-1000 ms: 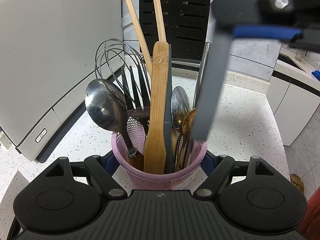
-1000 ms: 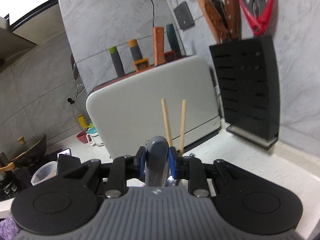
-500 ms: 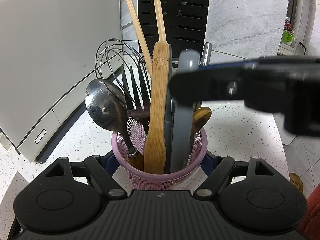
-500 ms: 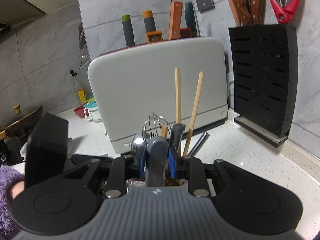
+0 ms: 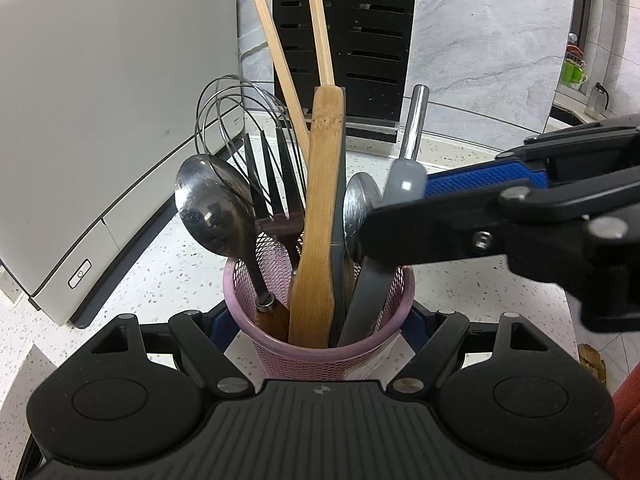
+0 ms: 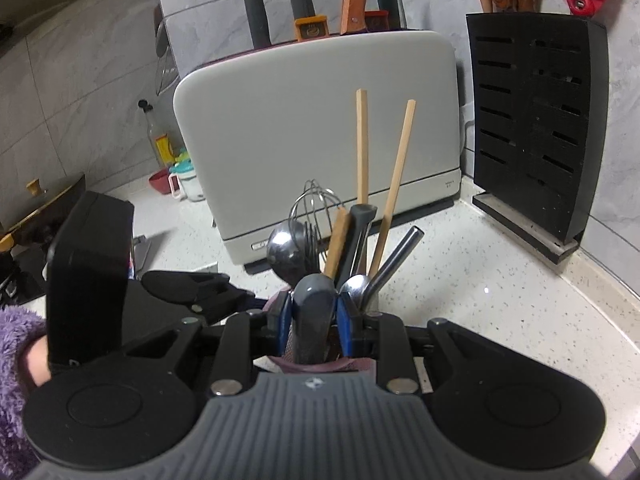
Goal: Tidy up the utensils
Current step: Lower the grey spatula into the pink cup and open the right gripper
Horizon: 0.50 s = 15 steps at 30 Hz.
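A pink mesh cup (image 5: 320,356) stands on the speckled counter, and my left gripper (image 5: 318,320) is shut on it, one finger on each side. Inside it stand a wooden spatula (image 5: 320,200), a steel spoon (image 5: 212,208), a whisk (image 5: 232,112), two chopsticks (image 5: 280,60) and a steel handle (image 5: 416,120). My right gripper (image 5: 396,208) reaches in from the right, shut on the upper end of a grey utensil (image 5: 368,300). The utensil's lower end sits inside the cup. In the right wrist view, the right gripper (image 6: 314,316) clamps the grey utensil (image 6: 314,296) between blue pads (image 6: 344,320), directly above the cup (image 6: 320,366).
A white appliance (image 5: 100,120) with knife handles on top stands to the left and behind. Against the marble wall at the back is a black knife block (image 5: 344,32). The counter edge drops off at the right (image 5: 568,320). A purple fuzzy sleeve (image 6: 16,344) holds the left gripper.
My right gripper came down and leftward with the grey utensil, whose lower end went from hanging over the rim to standing inside the cup. The left gripper and cup stayed still.
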{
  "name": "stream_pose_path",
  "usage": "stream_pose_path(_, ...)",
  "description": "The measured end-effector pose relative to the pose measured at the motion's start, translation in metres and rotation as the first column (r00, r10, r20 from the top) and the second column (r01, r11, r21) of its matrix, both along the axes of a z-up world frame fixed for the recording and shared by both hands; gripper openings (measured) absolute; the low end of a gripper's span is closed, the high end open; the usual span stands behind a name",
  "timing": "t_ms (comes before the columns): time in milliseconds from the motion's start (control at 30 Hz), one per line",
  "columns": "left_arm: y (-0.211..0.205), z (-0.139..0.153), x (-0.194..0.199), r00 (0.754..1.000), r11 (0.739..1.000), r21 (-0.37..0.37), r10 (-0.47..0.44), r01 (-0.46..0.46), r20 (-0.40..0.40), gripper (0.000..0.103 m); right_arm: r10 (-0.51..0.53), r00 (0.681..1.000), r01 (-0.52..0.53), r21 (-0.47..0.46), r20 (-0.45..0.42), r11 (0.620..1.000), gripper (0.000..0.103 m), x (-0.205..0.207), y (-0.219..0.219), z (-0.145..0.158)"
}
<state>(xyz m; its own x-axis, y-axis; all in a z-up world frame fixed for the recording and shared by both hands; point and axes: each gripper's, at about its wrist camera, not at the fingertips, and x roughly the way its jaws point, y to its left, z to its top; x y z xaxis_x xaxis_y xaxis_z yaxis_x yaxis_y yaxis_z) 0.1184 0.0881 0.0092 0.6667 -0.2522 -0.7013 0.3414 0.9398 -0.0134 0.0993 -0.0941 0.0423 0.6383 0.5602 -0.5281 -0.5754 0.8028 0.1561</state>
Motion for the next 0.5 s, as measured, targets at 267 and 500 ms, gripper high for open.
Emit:
stream_pose_path(267, 0.002, -0.001, 0.000, 1.000, 1.000, 0.000, 0.001, -0.001, 0.001, 0.092, 0.005, 1.000, -0.005, -0.030, -0.001, 1.000, 0.022, 0.007, 0.006, -0.003)
stream_pose_path(500, 0.002, 0.001, -0.002, 1.000, 1.000, 0.001, -0.004, 0.004, 0.001, 0.093, -0.025, 1.000, 0.025, -0.001, -0.014, 1.000, 0.022, 0.010, 0.005, -0.001)
